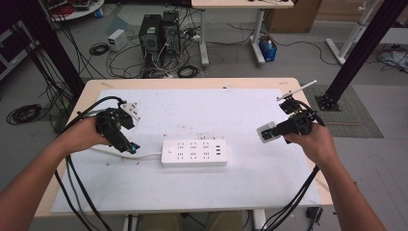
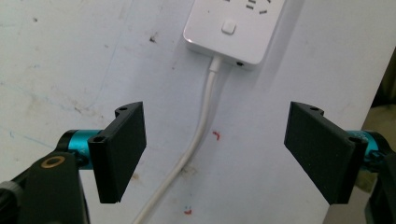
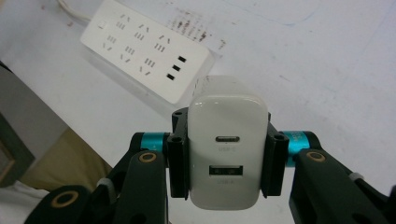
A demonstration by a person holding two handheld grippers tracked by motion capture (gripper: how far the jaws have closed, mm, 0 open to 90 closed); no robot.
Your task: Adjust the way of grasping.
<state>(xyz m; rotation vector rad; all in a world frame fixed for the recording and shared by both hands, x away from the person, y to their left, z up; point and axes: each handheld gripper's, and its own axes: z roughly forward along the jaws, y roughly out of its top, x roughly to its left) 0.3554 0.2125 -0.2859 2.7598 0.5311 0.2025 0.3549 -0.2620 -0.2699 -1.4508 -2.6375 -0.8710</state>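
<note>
- My right gripper pinches a white charger between its jaws; port labels too faint to read.
- My left gripper jaws spread wide, the power strip cord between them.

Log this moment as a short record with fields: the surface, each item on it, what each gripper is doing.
surface: white mat on a wooden table
power strip: white power strip lying flat near the mat's middle, sockets up, nothing plugged in
cable: white cord leaving the strip's switch end, running between the left jaws
left gripper: left gripper open, empty, above the cord
right gripper: right gripper shut on a white USB charger, held above the mat, right of the strip
other: white plug adapter beside the left hand
</note>
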